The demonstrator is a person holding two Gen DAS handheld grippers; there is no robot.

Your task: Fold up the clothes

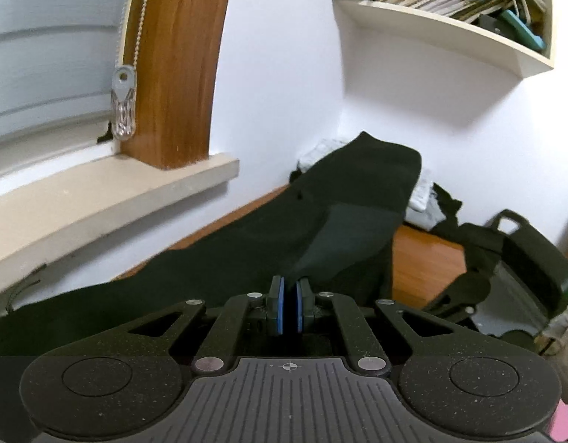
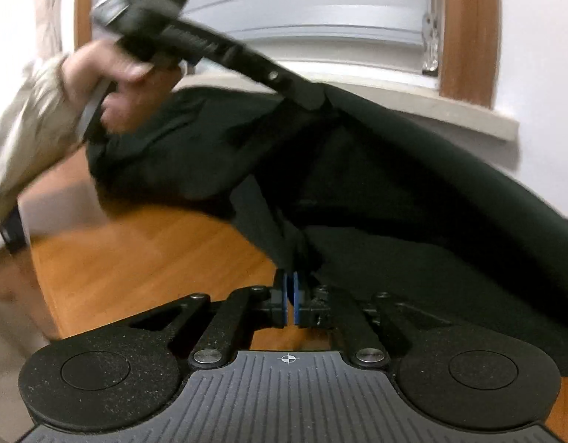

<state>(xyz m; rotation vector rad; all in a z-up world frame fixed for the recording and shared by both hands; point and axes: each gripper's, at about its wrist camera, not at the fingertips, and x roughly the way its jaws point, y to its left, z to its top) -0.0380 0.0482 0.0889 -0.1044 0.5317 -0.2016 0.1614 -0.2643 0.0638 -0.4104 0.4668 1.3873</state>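
A black garment (image 1: pixel 358 192) stretches over the wooden table (image 2: pixel 154 258), partly lifted off it. In the left wrist view my left gripper (image 1: pixel 290 291) is shut on a fold of this cloth, which rises between the blue pads. The right wrist view shows the same left gripper (image 2: pixel 313 99) coming in from the upper left, held by a hand (image 2: pixel 110 85) and pinching a raised edge of the black garment (image 2: pixel 394 184). My right gripper (image 2: pixel 292 288) is shut on a bunched fold of the cloth near the table top. The right gripper's housing (image 1: pixel 531 262) shows at the right edge.
A pile of white and dark clothes (image 1: pixel 424 199) lies in the back corner against the white wall. A stone window sill (image 1: pixel 99 199) runs along the left, with a blind-cord pendant (image 1: pixel 123 110) hanging above it. A shelf of books (image 1: pixel 450 18) hangs high on the right.
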